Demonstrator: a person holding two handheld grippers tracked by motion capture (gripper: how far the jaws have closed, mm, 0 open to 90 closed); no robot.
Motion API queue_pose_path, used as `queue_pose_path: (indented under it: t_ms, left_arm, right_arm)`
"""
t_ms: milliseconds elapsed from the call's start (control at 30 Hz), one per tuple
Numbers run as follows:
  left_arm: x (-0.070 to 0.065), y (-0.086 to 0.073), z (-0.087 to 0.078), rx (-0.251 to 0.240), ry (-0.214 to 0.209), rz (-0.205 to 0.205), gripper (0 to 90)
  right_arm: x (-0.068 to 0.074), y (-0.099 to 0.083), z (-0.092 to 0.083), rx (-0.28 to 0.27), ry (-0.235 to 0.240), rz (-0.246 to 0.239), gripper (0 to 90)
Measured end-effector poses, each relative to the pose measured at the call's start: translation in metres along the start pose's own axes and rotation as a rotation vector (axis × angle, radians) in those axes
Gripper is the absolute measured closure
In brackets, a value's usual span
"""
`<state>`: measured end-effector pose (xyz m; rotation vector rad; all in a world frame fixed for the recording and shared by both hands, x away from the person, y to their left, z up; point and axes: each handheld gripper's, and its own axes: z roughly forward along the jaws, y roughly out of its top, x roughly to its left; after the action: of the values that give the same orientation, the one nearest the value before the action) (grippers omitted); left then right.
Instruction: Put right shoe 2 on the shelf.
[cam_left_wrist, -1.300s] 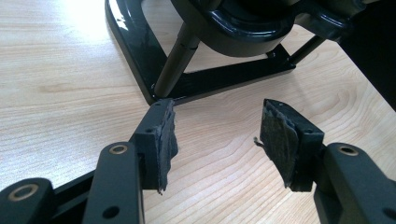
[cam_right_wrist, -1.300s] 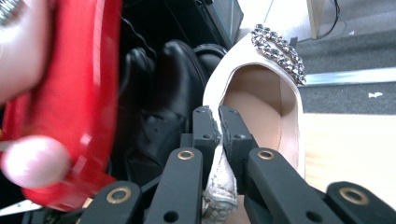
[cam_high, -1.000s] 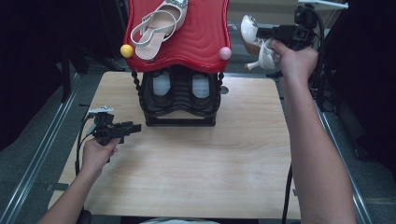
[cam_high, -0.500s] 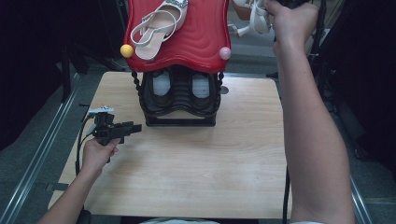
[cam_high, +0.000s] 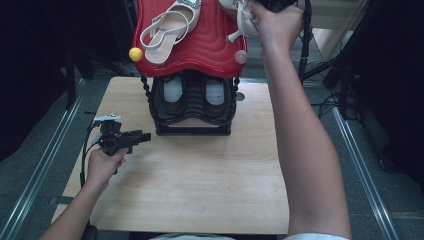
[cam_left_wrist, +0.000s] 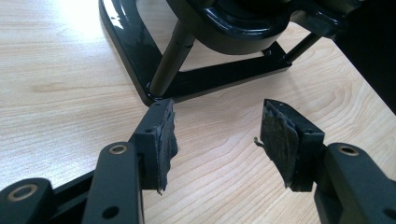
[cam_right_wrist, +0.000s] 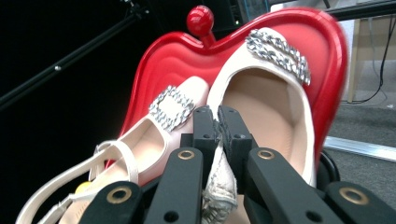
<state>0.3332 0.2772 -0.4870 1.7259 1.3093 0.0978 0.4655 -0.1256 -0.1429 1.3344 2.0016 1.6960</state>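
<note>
One sandal (cam_high: 167, 27) already lies on the red tray (cam_high: 200, 50), left side. Right gripper (cam_right_wrist: 217, 126), jaws clamped on the second sandal (cam_right_wrist: 266, 98), holds it over the tray's right edge; release remains. Left gripper (cam_left_wrist: 217, 135) gapes empty above the tabletop (cam_high: 200, 175).

Probably a recording lab: tripod legs (cam_high: 325, 70), floor cables (cam_high: 327, 102), dark surroundings.

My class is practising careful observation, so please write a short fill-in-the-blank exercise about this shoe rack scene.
1. The top tray of the rack is coloured ____.
2. The right claw is shut on a cream ____.
3. The left claw hovers over the wooden table with its jaws ____.
4. The ball at the tray's left corner in the high view is ____.

Missing words: red; shoe; open; yellow
</note>
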Motion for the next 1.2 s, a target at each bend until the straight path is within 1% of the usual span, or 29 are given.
queue_pose_path:
  t_ms: [233,400,433,533,567,667,767,1000,1100,1133,1200]
  left_arm:
    - [-0.002,0.000,0.001,0.001,0.002,0.002,45.1]
    - [-0.001,0.000,0.001,0.002,0.000,0.001,45.1]
    - [-0.001,0.000,0.001,0.002,0.000,0.001,45.1]
    - [-0.001,0.000,0.001,0.003,0.000,0.001,45.1]
    - [-0.001,0.000,0.001,0.002,0.001,0.002,45.1]
    - [-0.001,0.000,0.001,0.003,0.000,0.000,45.1]
    - [-0.001,0.000,0.001,0.003,0.001,0.001,45.1]
    - [-0.001,0.000,0.002,0.003,0.000,-0.005,45.0]
    - [0.000,0.000,0.003,0.014,-0.002,-0.002,45.0]
    - [0.000,0.000,0.003,0.013,-0.002,-0.001,45.0]
    - [0.001,0.000,0.004,0.010,0.001,-0.010,45.0]
  right_arm:
    - [0.006,-0.016,0.012,0.031,-0.013,-0.025,88.1]
    - [0.010,-0.023,0.022,0.047,-0.015,-0.036,87.9]
    - [0.011,-0.024,0.024,0.047,-0.014,-0.036,87.9]
    - [0.010,-0.028,0.028,0.039,0.010,0.002,87.6]
    - [0.011,-0.030,0.029,0.036,0.013,0.006,87.5]
    - [0.014,-0.036,0.034,0.044,0.004,-0.004,87.4]
    - [0.017,-0.039,0.037,0.045,-0.007,-0.009,86.8]
    - [0.023,-0.047,0.040,0.061,0.001,-0.033,86.3]
    - [0.027,-0.049,0.042,0.062,-0.002,-0.050,85.7]
    - [0.028,-0.050,0.041,0.063,-0.004,-0.056,85.6]
    - [0.026,-0.050,0.040,0.061,0.005,-0.054,85.1]
